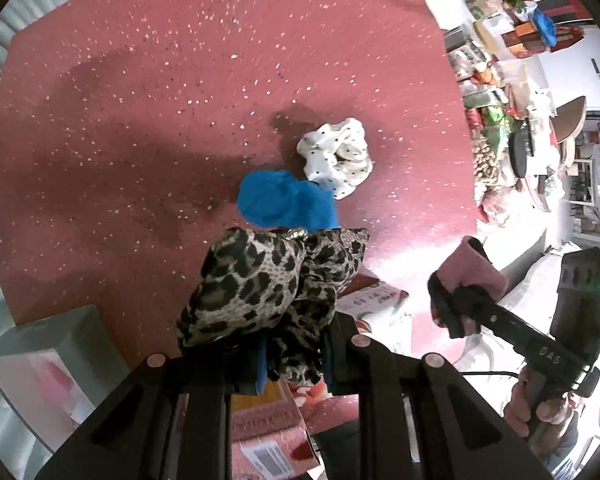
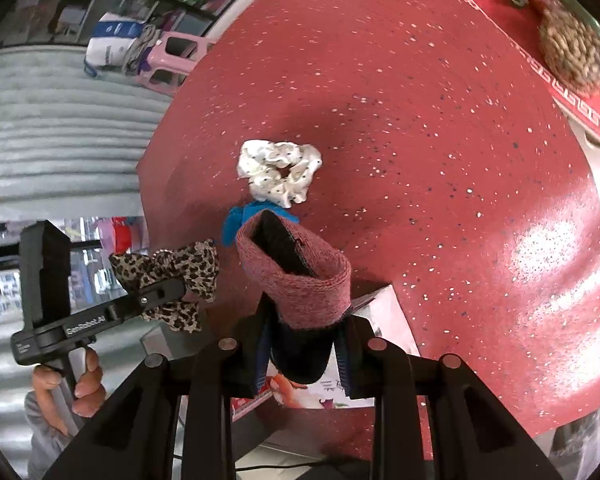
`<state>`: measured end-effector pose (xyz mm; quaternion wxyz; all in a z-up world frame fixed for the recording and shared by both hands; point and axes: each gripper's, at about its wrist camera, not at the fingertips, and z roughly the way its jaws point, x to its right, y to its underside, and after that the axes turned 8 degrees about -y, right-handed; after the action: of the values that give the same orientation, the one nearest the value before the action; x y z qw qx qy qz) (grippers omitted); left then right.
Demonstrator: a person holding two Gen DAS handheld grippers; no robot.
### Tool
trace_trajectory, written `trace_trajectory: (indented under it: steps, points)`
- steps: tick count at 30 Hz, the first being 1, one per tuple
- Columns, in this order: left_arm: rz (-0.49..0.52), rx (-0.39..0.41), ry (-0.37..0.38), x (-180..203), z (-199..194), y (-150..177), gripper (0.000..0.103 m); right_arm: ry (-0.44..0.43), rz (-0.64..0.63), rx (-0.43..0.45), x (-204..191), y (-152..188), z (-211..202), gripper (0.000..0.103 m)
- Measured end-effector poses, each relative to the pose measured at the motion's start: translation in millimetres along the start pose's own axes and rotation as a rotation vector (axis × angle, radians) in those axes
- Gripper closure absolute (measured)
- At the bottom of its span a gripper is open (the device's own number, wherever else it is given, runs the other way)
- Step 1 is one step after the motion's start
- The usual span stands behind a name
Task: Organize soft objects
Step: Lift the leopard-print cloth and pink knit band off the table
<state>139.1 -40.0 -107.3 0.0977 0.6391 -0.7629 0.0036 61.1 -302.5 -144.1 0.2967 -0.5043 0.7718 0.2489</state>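
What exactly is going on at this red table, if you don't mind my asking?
A person is sorting soft hair accessories with a handheld gripper in each hand. The left gripper is shut on a leopard-print scrunchie, lifted off the speckled red table. The right gripper is shut on a pink-and-black knitted band, also raised. A blue scrunchie and a white polka-dot scrunchie lie on the table, touching.

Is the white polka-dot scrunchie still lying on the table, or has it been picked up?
On the table. The white polka-dot scrunchie lies on the red table beside the blue cloth, with neither gripper touching it.
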Motion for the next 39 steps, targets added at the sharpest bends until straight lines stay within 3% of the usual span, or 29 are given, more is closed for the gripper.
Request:
trace_trajectory:
  steps: [19, 39]
  points:
    - [0.003, 0.110, 0.063, -11, -38, 62, 0.081, 0.034, -0.042, 0.017, -22, 53, -1, 0.074]
    - [0.023, 0.140, 0.149, -25, -48, 125, 0.081, 0.092, -0.067, 0.048, -44, 116, -11, 0.074]
